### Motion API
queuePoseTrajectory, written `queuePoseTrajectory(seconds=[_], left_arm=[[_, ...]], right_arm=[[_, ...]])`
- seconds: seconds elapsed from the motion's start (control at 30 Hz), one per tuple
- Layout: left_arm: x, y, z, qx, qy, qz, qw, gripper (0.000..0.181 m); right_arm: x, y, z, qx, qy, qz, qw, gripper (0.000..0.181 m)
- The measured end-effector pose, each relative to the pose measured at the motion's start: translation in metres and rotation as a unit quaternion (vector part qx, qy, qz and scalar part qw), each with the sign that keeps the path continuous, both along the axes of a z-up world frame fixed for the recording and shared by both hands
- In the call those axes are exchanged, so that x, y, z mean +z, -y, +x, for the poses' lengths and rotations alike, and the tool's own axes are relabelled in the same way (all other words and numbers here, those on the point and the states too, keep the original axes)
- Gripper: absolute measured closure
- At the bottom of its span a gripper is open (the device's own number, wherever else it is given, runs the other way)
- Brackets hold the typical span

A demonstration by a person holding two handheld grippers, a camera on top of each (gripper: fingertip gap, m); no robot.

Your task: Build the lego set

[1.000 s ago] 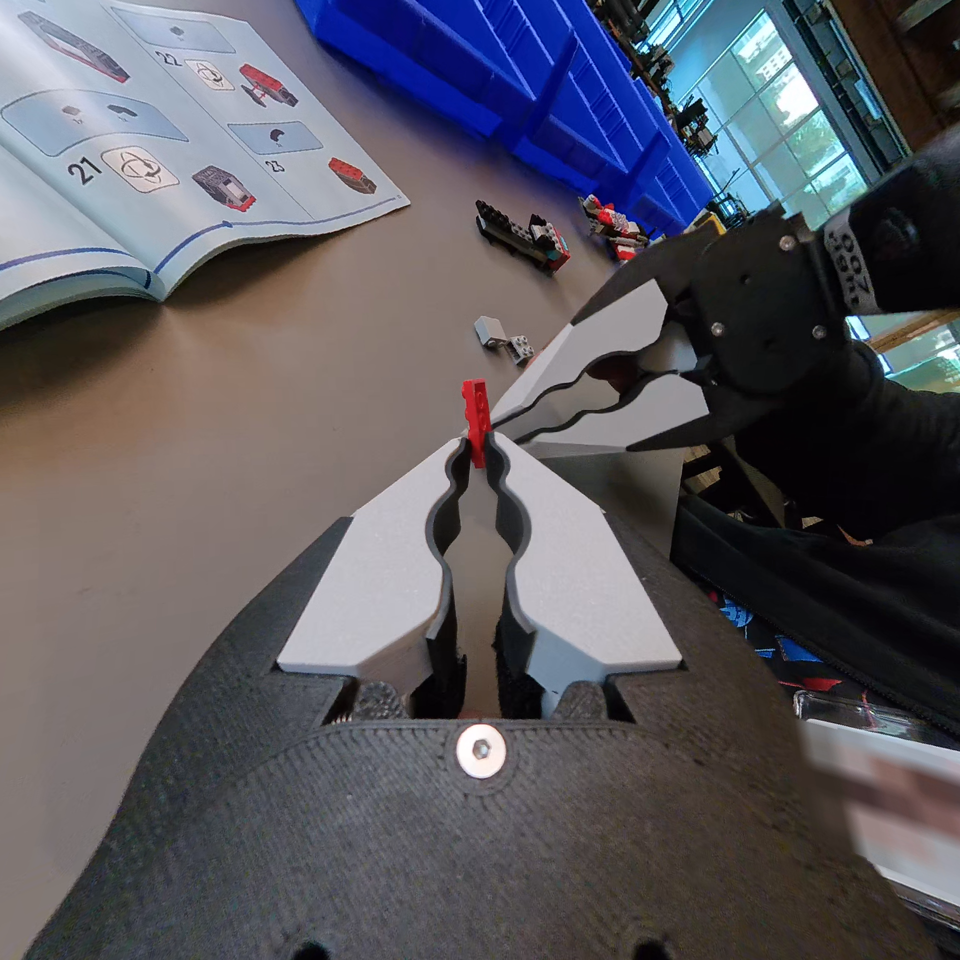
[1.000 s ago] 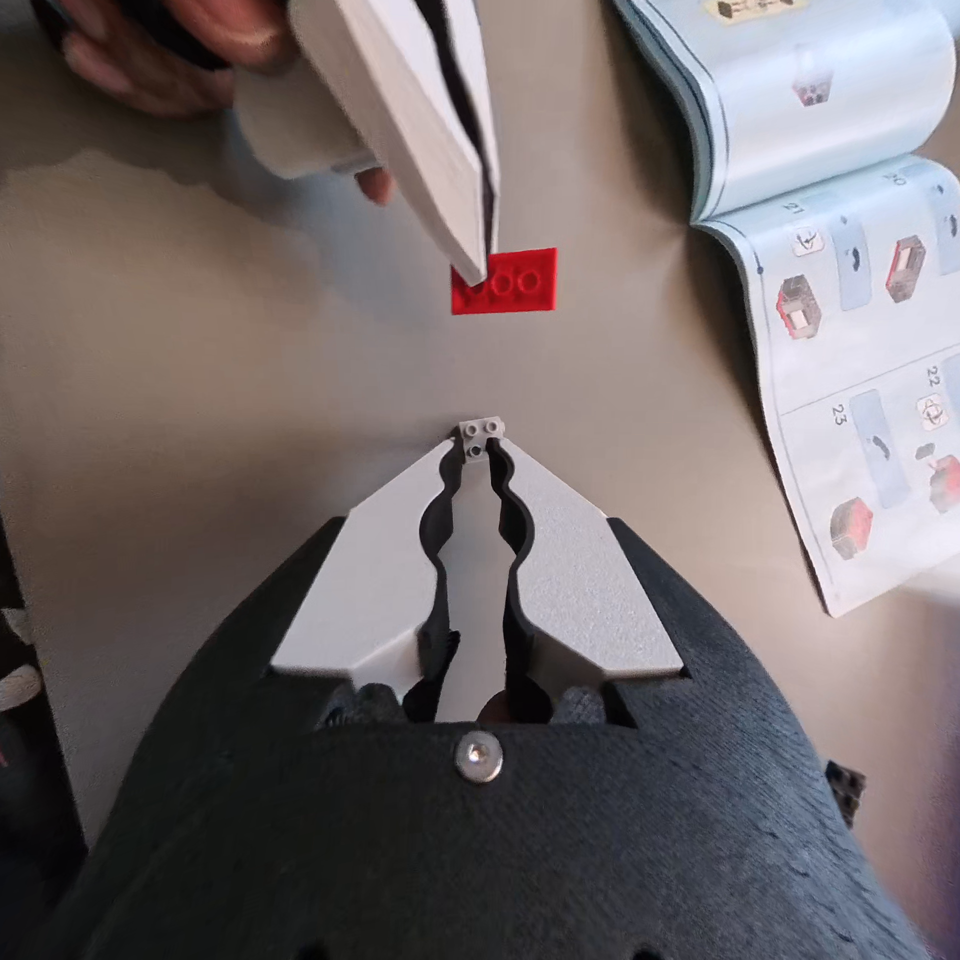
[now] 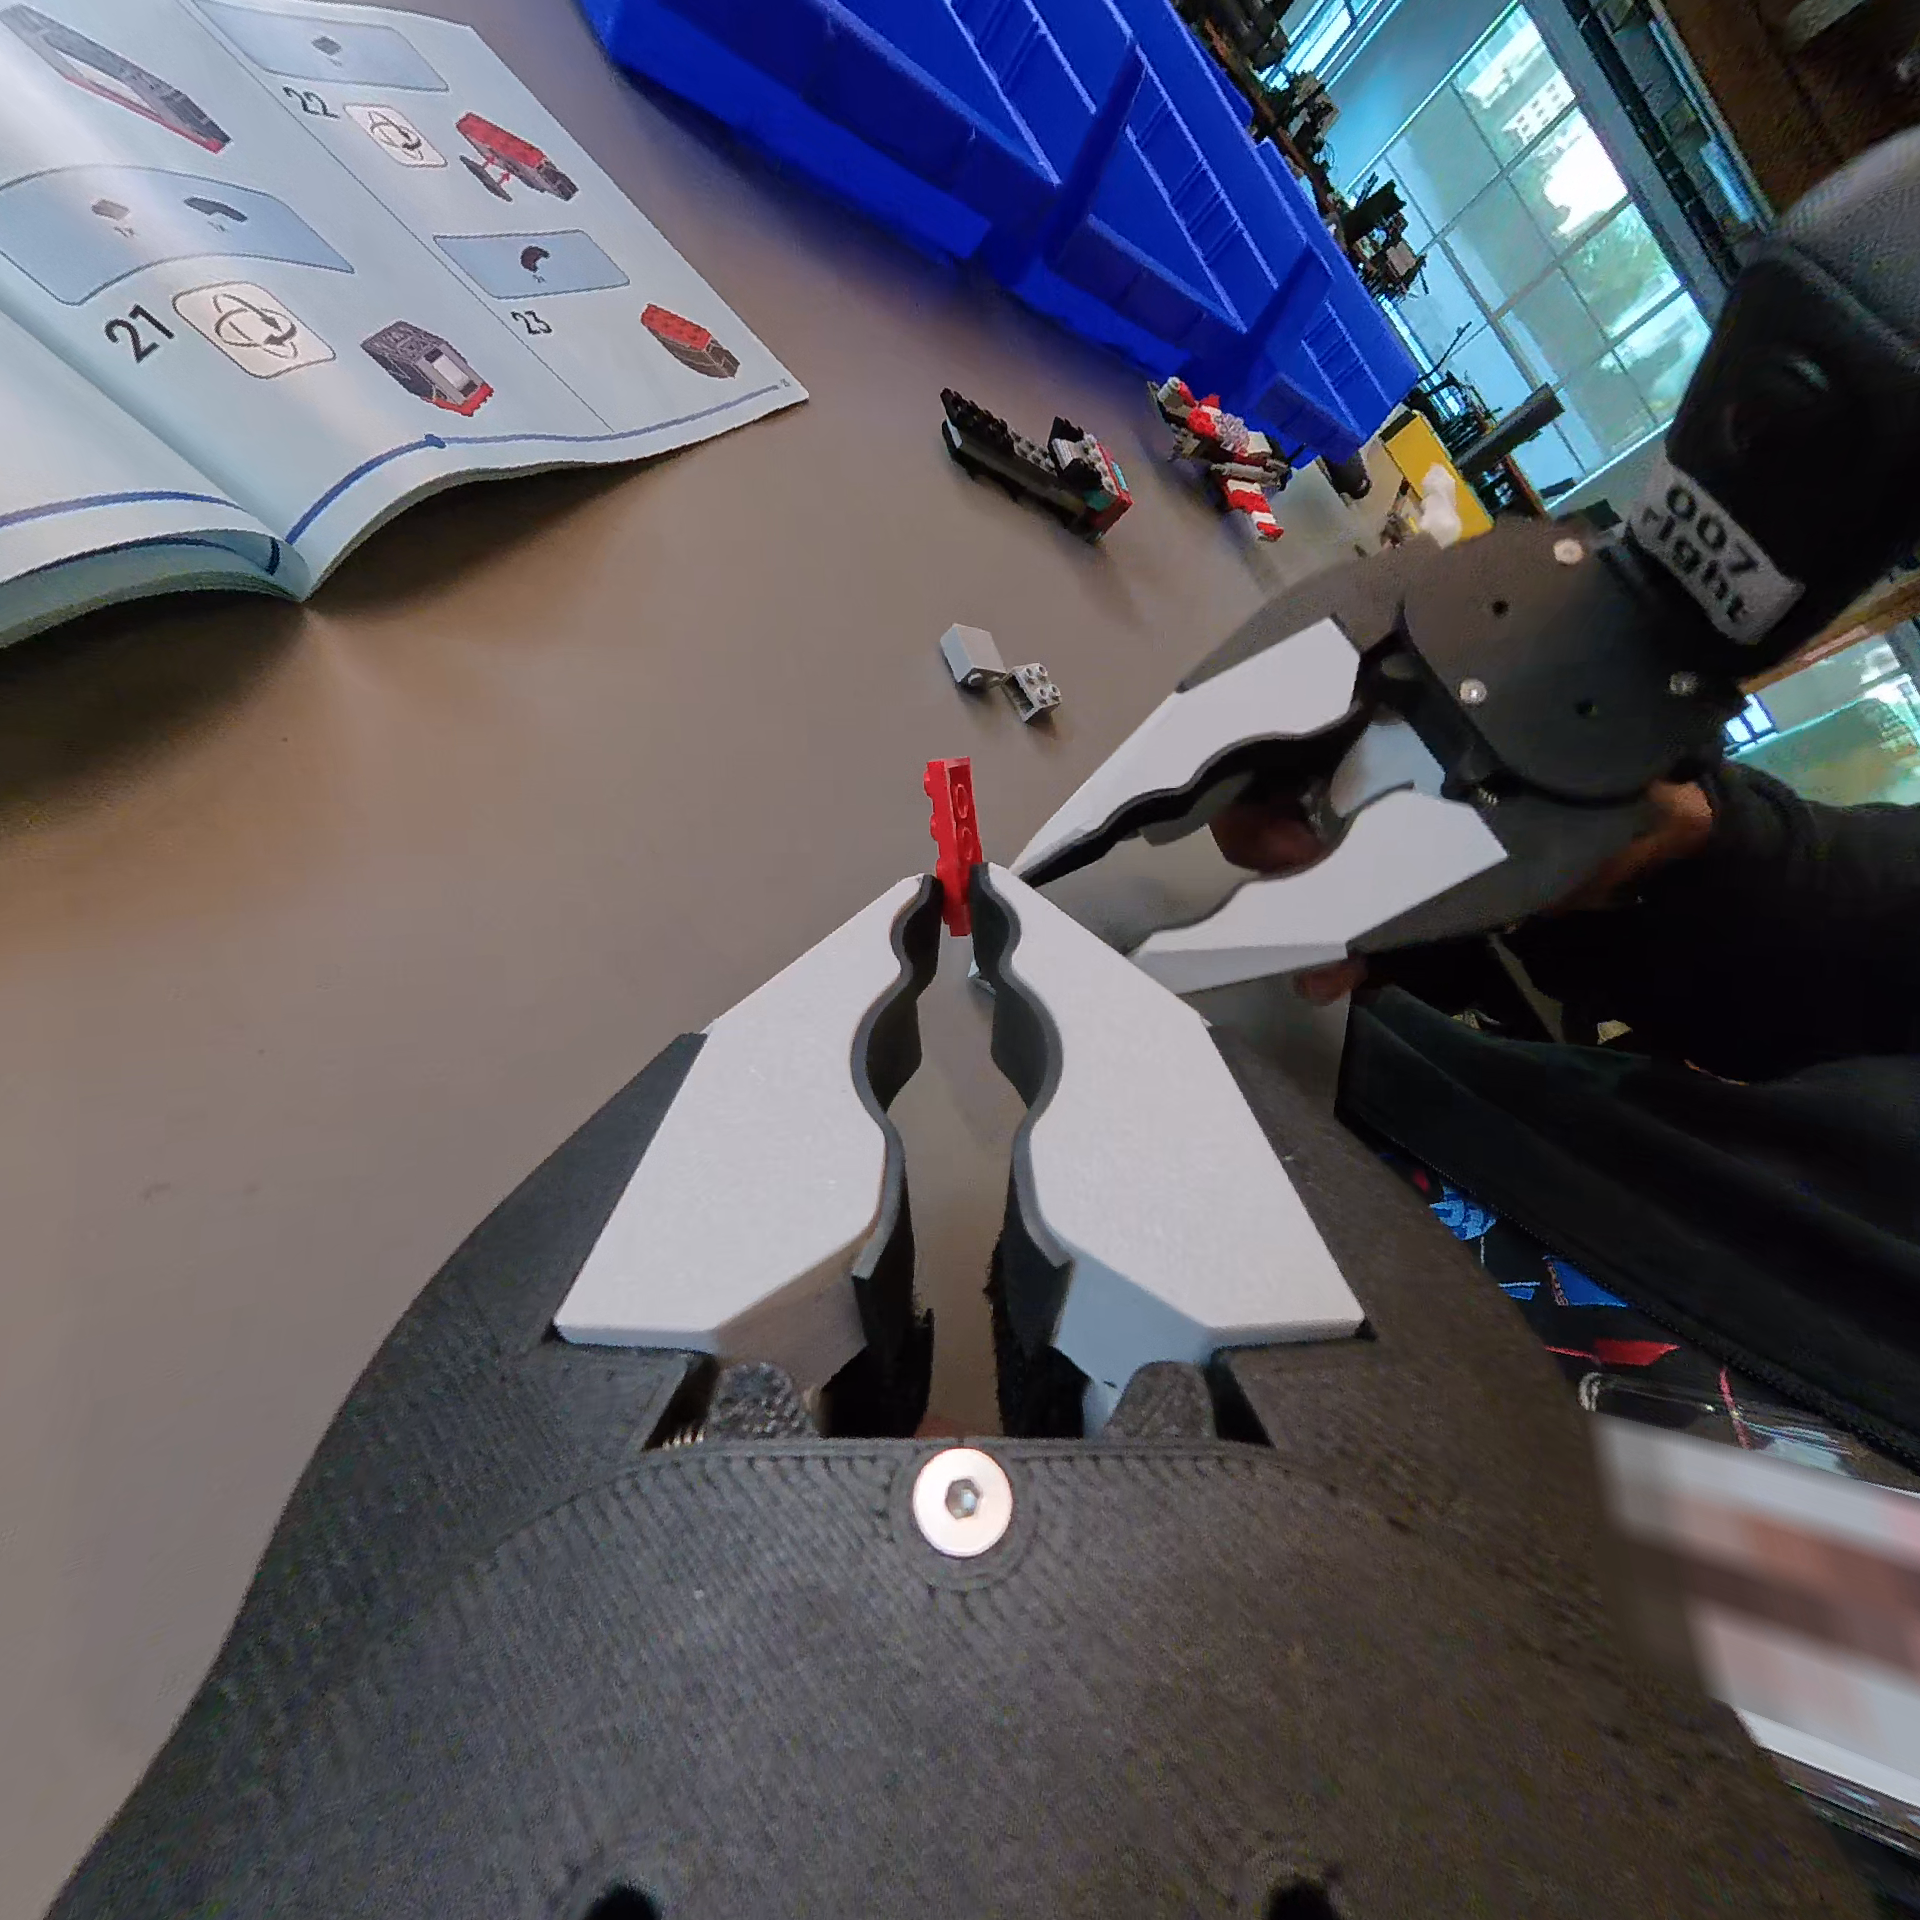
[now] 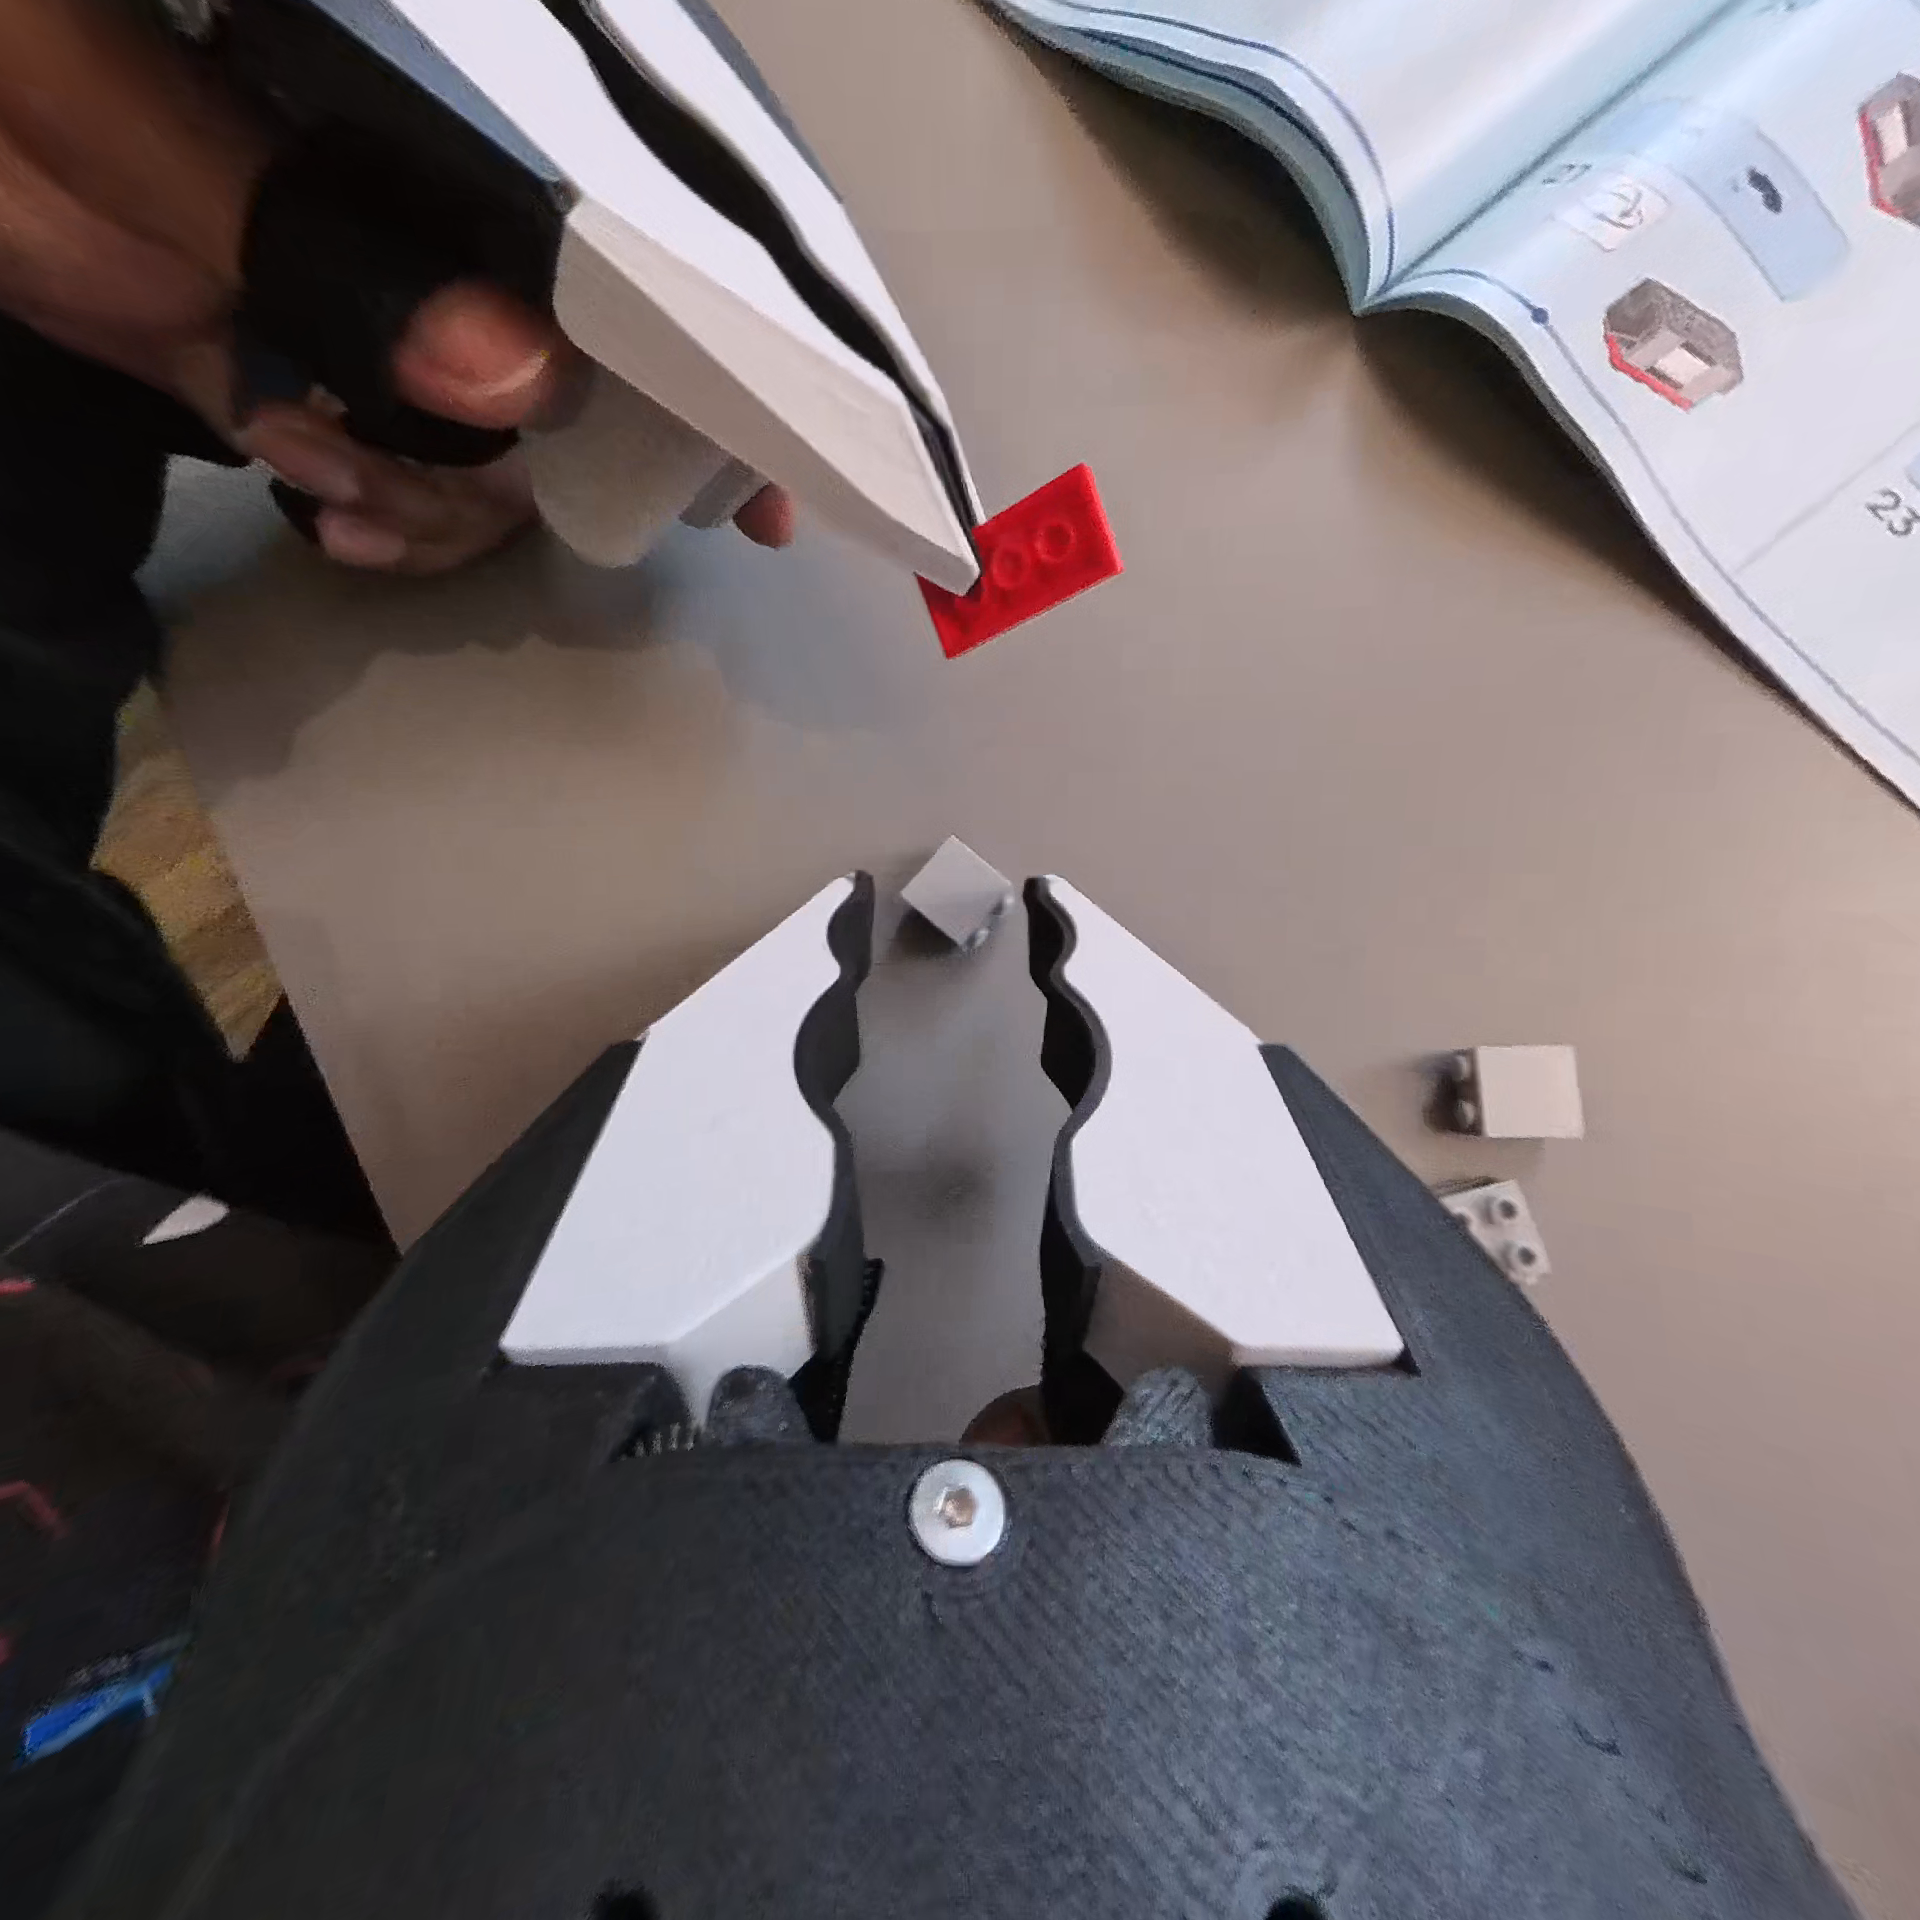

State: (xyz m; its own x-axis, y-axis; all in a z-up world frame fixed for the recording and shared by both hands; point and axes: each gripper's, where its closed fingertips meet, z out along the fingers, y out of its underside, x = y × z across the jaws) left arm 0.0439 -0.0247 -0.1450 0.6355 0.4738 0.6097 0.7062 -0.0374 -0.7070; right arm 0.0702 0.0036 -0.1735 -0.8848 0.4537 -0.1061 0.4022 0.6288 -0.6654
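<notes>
My left gripper (image 3: 956, 891) is shut on one end of a thin red plate (image 3: 954, 831) and holds it above the table. In the right wrist view the left gripper (image 4: 964, 566) comes in from the upper left with the red plate (image 4: 1039, 556) tilted. My right gripper (image 4: 948, 891) is open and empty. A small grey piece (image 4: 954, 896) sits loose between its fingertips, untouched by either finger. In the left wrist view the right gripper (image 3: 1081, 899) is close to the right of the left fingertips.
An open instruction booklet (image 3: 312, 260) lies at the far left and also shows in the right wrist view (image 4: 1662, 260). Loose grey pieces (image 4: 1527, 1091) (image 4: 1496, 1242) lie right of my right gripper. Two part-built models (image 3: 1034, 468) (image 3: 1226, 447) sit before the blue bins (image 3: 1039, 156). Tip to tip, the grippers are about 5 centimetres apart.
My right gripper has opened and let go of the small grey piece. The left gripper still holds the red plate, which now sits tilted in the right wrist view.
</notes>
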Motion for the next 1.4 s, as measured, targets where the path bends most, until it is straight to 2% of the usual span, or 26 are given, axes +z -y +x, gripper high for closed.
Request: queuePoseTrajectory(seconds=[0.13, 0.37, 0.67, 0.97, 1.07, 1.2, 1.33, 1.4], left_arm=[[-0.001, 0.0, 0.001, -0.001, -0.001, -0.006, 1.0, 0.176], [-0.004, -0.002, 0.001, -0.001, -0.001, -0.02, 1.0, 0.176], [-0.006, -0.002, 0.003, -0.003, 0.0, -0.028, 1.0, 0.176], [-0.007, -0.003, 0.003, -0.005, -0.001, -0.033, 0.999, 0.176], [-0.008, -0.003, 0.003, -0.006, -0.001, -0.035, 0.999, 0.176], [-0.008, -0.004, 0.005, -0.011, -0.002, -0.038, 0.999, 0.176], [-0.009, -0.004, 0.005, -0.011, -0.002, -0.04, 0.999, 0.176], [-0.009, -0.004, 0.005, -0.011, -0.002, -0.04, 0.999, 0.176]], right_arm=[[-0.002, 0.0, 0.004, -0.03, -0.054, 0.02, 0.998, 0.15], [-0.007, -0.002, 0.008, -0.031, -0.125, 0.072, 0.989, 0.152], [-0.005, -0.021, -0.024, -0.018, -0.117, 0.083, 0.99, 0.157], [-0.006, -0.02, -0.011, -0.044, -0.076, 0.056, 0.995, 0.157], [-0.006, -0.014, -0.008, -0.068, -0.031, 0.017, 0.997, 0.151], [-0.014, -0.011, -0.01, -0.063, -0.028, 0.013, 0.998, 0.145], [-0.014, -0.005, -0.011, -0.027, -0.037, 0.009, 0.999, 0.162], [-0.011, -0.002, -0.011, -0.004, -0.044, 0.012, 0.999, 0.165]])
